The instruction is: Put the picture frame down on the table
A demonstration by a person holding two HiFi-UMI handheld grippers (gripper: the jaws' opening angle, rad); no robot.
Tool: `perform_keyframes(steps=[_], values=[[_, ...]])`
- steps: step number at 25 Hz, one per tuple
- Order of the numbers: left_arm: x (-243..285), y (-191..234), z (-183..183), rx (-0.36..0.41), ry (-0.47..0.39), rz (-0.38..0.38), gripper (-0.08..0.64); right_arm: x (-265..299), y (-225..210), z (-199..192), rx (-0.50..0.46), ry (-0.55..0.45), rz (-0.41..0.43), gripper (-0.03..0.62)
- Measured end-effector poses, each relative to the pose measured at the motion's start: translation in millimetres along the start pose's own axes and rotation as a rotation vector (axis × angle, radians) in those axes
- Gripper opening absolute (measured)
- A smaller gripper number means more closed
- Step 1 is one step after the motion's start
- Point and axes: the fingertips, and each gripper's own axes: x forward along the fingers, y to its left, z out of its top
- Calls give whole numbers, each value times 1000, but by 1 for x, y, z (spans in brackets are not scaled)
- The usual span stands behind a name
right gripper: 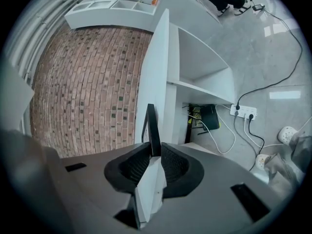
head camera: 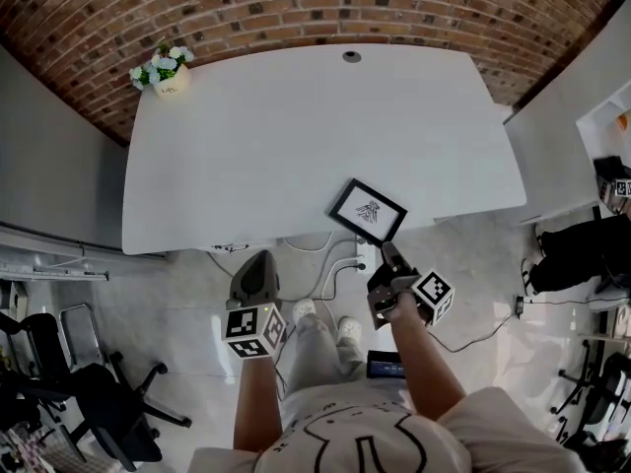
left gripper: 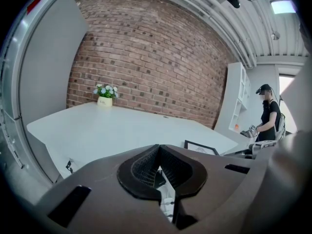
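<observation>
The picture frame (head camera: 367,210) is over the near right edge of the tabletop (head camera: 296,136), picture side up and tilted. It is pinched at its near edge by the right claw (head camera: 385,248), and I cannot tell whether it touches the surface yet. In the right gripper view it runs edge-on between the jaws of the right claw (right gripper: 153,152), which are clenched on it. That thin-edge grip probably leaves the flat back free to meet the tabletop. The left claw (head camera: 256,260) waits short of the tabletop with its jaws closed on nothing, seemingly not needed for a one-handed set-down. A small flower pot (head camera: 168,72) stands at the far left corner, well apart from the landing spot.
</observation>
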Motion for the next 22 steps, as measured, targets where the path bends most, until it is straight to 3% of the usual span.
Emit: perform_keyframes(steps=[17, 22], values=[[16, 20, 4, -22, 20, -10, 12, 26, -2, -7, 8, -6, -62, 64], [21, 28, 8, -23, 24, -13, 12, 35, 1, -9, -41, 1, -100, 64]])
